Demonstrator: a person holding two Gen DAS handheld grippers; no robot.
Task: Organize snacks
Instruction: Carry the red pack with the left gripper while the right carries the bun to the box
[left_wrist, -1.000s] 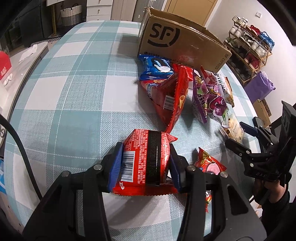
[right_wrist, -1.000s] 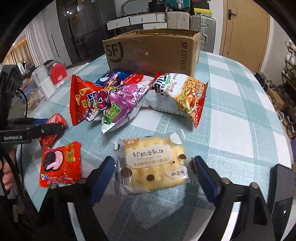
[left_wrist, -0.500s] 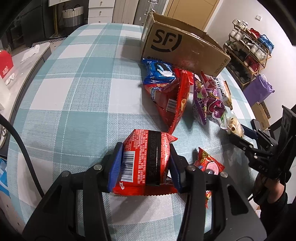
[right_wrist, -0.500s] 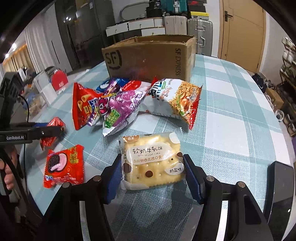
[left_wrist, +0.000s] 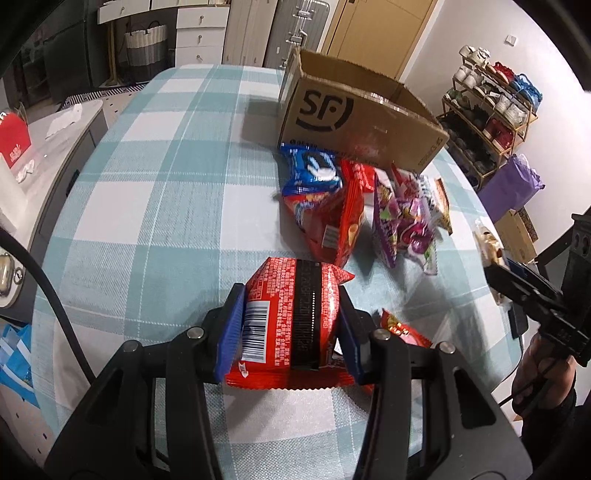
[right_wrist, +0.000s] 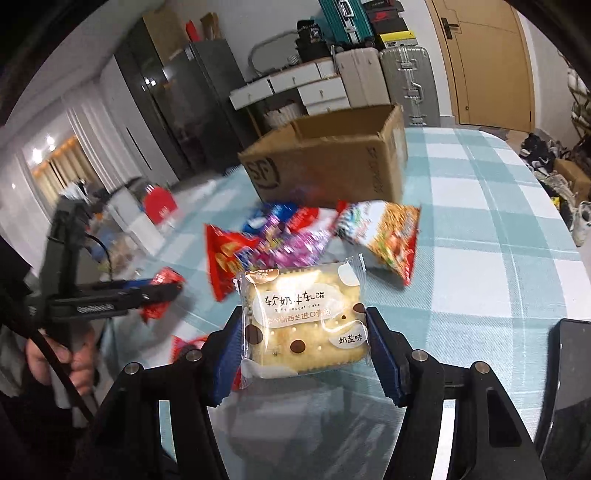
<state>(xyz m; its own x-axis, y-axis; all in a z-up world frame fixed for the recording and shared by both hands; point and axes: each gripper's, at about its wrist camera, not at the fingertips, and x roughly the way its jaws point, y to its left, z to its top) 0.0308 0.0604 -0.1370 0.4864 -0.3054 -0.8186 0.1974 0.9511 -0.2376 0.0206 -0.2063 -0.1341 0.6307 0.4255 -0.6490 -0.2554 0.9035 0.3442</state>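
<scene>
Barcode shows only in your left view: left gripper (left_wrist: 291, 325) clamps red packet (left_wrist: 291, 314); right gripper (right_wrist: 305, 345) clamps clear-wrapped biscuit pack (right_wrist: 303, 321).

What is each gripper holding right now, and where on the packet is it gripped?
The left gripper clamps a red snack packet by its two side edges. The right gripper clamps a clear-wrapped biscuit cake across its left and right sides.
</scene>
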